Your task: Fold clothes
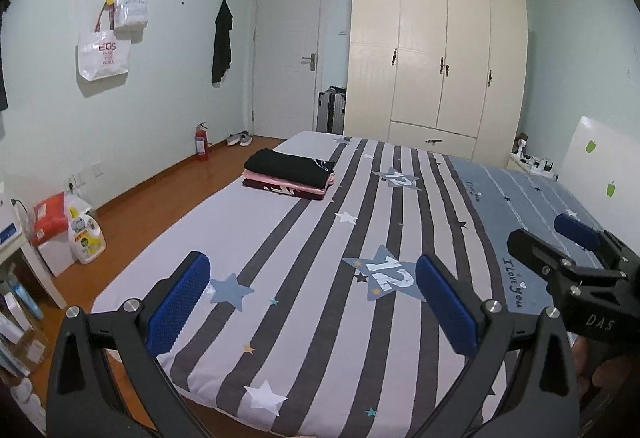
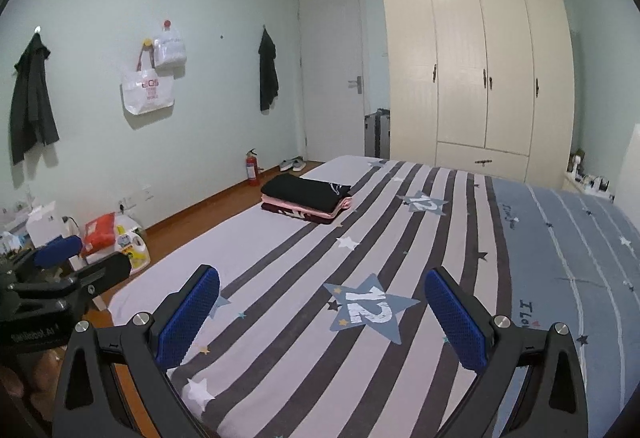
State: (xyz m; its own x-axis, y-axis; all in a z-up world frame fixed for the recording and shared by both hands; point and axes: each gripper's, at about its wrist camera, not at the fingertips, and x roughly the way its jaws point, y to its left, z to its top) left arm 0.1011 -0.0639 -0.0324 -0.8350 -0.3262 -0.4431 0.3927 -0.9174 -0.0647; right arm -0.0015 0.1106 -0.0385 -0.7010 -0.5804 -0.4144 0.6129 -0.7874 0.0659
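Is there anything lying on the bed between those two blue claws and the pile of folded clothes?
Nothing visible does. Only bare striped sheet lies between the open left gripper, the open right gripper and the folded stack near the bed's far left edge.

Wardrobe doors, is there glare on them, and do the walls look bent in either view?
Left wrist view: a bright glare patch near the top of the wardrobe, whose edges bow outward, dark corners around the frame. Right wrist view: the same glare up high on the wardrobe, walls curving, corners dark too.
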